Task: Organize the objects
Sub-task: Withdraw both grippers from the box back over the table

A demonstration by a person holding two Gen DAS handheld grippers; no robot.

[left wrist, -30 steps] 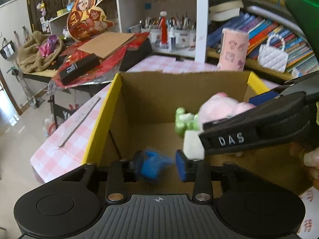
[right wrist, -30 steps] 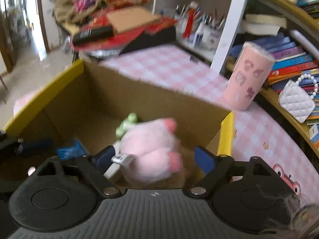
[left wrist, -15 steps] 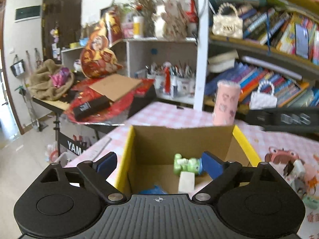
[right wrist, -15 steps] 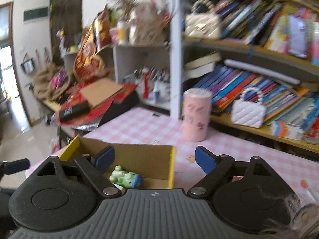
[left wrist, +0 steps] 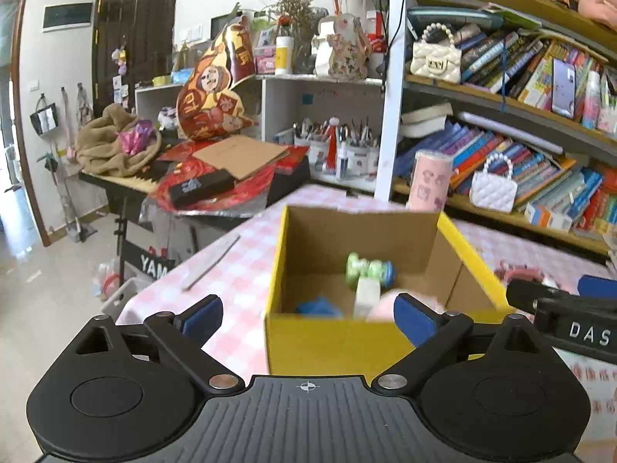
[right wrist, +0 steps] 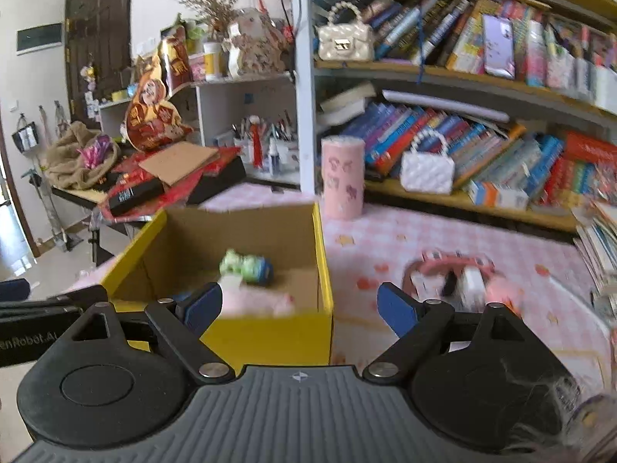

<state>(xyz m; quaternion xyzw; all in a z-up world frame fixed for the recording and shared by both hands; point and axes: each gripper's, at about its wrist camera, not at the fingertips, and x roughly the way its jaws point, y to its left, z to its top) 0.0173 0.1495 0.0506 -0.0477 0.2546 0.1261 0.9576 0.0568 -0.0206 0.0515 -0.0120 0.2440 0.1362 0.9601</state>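
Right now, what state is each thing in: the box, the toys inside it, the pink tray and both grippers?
Box: open-topped, upright on the checked cloth.
Green toy: lying in the box.
Blue toy: lying in the box, near the front wall.
Pink plush: lying in the box.
Pink tray: on the cloth beside the box, small items in it, blurred.
Left gripper: open, empty; jaws have just been opening.
Right gripper: open, empty.

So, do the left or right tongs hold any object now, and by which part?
Nothing is held. The left tongs, just opened, and the right tongs both stand open and empty before the yellow-edged cardboard box.
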